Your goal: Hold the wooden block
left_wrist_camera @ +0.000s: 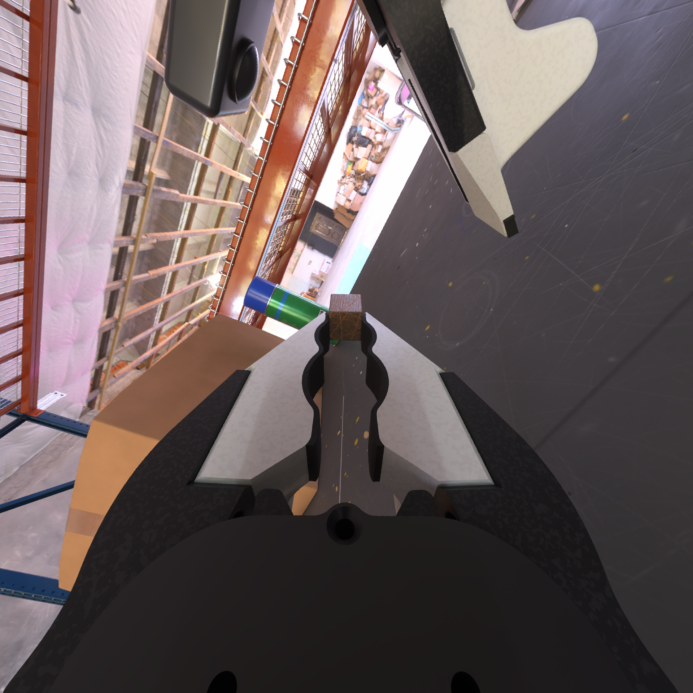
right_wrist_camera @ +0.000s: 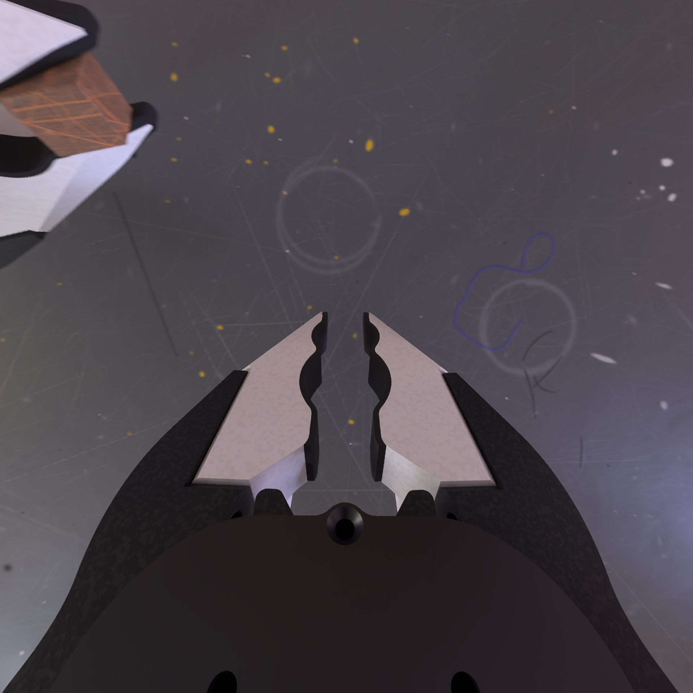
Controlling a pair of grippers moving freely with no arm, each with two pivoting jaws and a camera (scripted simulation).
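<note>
Wooden block is pinched in the left tongs; right tongs gape empty; green can's label is unreadable

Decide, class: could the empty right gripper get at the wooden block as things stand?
Probably not cleanly. The left gripper already clamps the wooden block on two sides, off to the left of the right gripper, whose open jaws point at bare table.

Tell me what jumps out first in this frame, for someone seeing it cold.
The small wooden block pinched at the very tips of the left gripper, held above the scratched dark table. Just behind it lies a green spray can with a blue cap. The right gripper holds nothing, jaws slightly apart, pointing down at the table.
</note>
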